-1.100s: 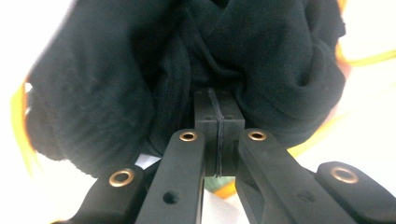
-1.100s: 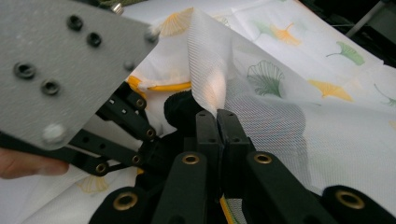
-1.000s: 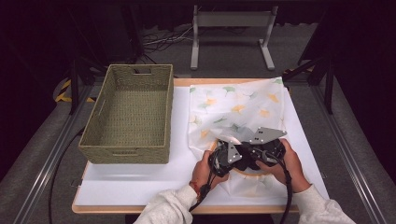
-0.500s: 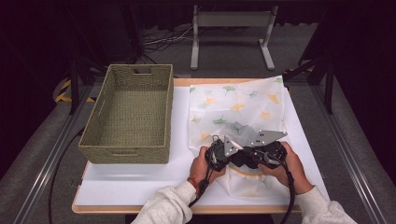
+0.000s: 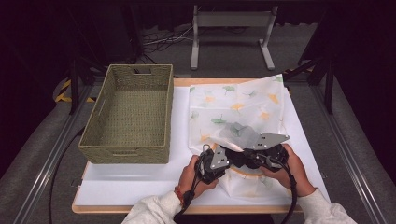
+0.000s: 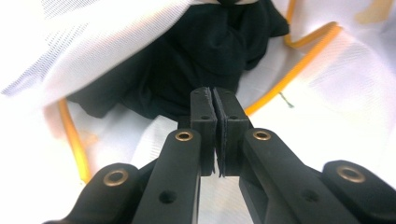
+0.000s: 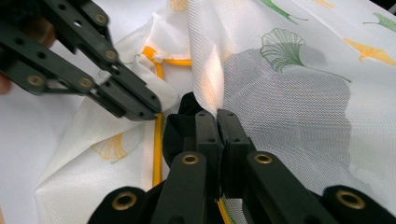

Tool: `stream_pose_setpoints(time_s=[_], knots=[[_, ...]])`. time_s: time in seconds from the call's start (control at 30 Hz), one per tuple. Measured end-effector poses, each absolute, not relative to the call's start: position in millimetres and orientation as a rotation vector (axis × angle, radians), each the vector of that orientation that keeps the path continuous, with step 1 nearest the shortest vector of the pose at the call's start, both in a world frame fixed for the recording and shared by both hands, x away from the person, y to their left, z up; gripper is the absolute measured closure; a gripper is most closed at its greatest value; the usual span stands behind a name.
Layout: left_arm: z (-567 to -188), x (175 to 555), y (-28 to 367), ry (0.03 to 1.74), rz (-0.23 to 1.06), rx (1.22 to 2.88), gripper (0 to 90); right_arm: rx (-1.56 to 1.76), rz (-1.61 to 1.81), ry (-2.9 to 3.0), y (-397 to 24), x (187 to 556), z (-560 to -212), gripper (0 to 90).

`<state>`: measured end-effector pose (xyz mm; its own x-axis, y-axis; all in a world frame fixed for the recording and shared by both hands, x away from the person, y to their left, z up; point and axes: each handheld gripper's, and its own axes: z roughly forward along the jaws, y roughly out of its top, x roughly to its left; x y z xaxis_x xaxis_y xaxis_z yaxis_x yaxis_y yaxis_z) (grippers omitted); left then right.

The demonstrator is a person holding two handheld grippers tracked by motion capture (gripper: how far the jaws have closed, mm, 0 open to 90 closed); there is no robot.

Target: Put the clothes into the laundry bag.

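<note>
A white mesh bag [image 5: 238, 105] printed with ginkgo leaves and edged in orange cord lies on the table's right half. A black garment [image 6: 201, 56] sits inside its mouth, also seen in the right gripper view [image 7: 184, 123]. My right gripper [image 7: 216, 114] is shut on the bag's upper layer and holds it lifted off the garment. My left gripper [image 6: 214, 93] is shut, pointing at the garment just above the lower layer. Its tips [image 7: 152, 112] rest by the orange cord; I cannot tell whether cloth is pinched. In the high view both grippers [image 5: 229, 157] [image 5: 246, 158] meet at the bag's near end.
A woven green basket [image 5: 123, 151] stands empty on the left half of the white table [image 5: 140, 182]. Metal rails run along both sides of the table, and a stand and cables lie on the floor beyond its far edge.
My left gripper has shifted a little and risen slightly at the bag's mouth. The right gripper has stayed where it was, still holding the upper layer.
</note>
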<state>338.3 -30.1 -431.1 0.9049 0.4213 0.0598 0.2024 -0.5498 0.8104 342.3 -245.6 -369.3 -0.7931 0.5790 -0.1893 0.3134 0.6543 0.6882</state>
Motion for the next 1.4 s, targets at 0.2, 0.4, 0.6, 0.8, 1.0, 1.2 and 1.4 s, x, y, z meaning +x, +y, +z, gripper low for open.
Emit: stream_pose_setpoints(time_s=[0.2,0.4,0.6,0.8,1.0,1.2,1.4], knots=[[-435,340,-48,0.442,0.309,2.153,84.5,0.708,0.978,2.439,-247,342,-363,88.4],[-438,348,-66,0.442,0.349,2.171,88.0,0.707,1.021,2.403,-248,342,-356,87.3],[-442,357,-76,0.455,0.386,2.182,89.6,0.723,1.005,2.395,-251,343,-357,88.8],[-447,370,-81,0.501,0.437,2.181,89.7,0.742,0.983,2.394,-253,345,-359,89.1],[-448,377,-81,0.530,0.466,2.182,89.6,0.748,0.966,2.400,-252,346,-362,89.1],[-447,375,-78,0.537,0.452,2.165,89.7,0.768,0.953,2.411,-253,349,-364,89.1],[-444,368,-71,0.498,0.427,2.173,89.7,0.768,0.942,2.419,-254,349,-366,89.0]])
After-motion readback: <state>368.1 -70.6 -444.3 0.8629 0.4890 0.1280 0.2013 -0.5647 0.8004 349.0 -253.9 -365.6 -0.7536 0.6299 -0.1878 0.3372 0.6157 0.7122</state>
